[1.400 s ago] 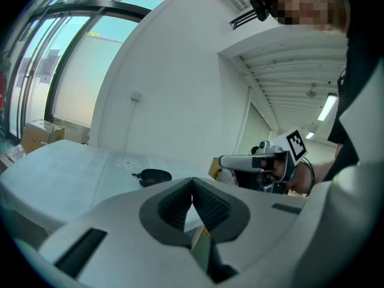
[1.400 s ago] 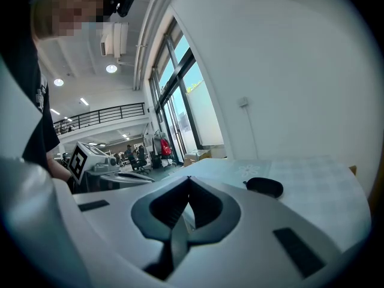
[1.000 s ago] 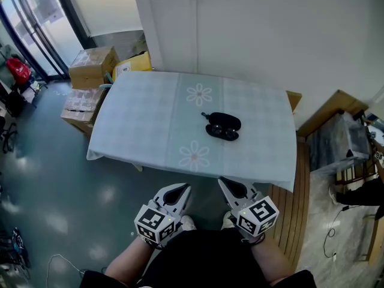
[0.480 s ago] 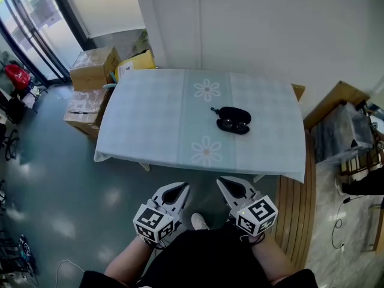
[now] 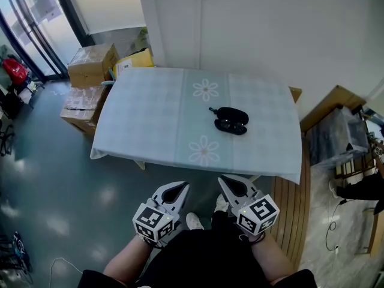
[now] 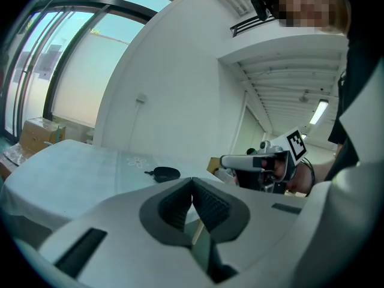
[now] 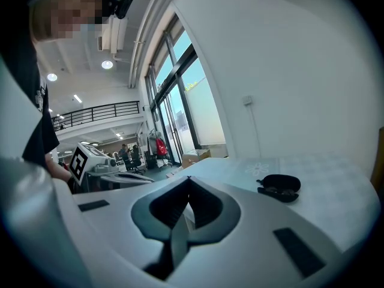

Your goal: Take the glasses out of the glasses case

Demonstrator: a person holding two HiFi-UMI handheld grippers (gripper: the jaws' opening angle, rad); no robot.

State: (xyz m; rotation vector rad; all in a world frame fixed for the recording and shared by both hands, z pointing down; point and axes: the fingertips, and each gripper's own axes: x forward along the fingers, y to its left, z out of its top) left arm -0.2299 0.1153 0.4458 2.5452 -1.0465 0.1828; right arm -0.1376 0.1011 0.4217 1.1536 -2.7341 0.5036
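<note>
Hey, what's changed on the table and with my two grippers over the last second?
Nothing was taken hold of or let go. Only the head view shifted slightly, and the person's shoes shuffled. The left gripper and right gripper stay shut and empty near the waist, short of the table; the glasses case lies untouched.

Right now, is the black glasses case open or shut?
Open. The glasses case on the table shows two spread halves, with the glasses lying in the lower one.
</note>
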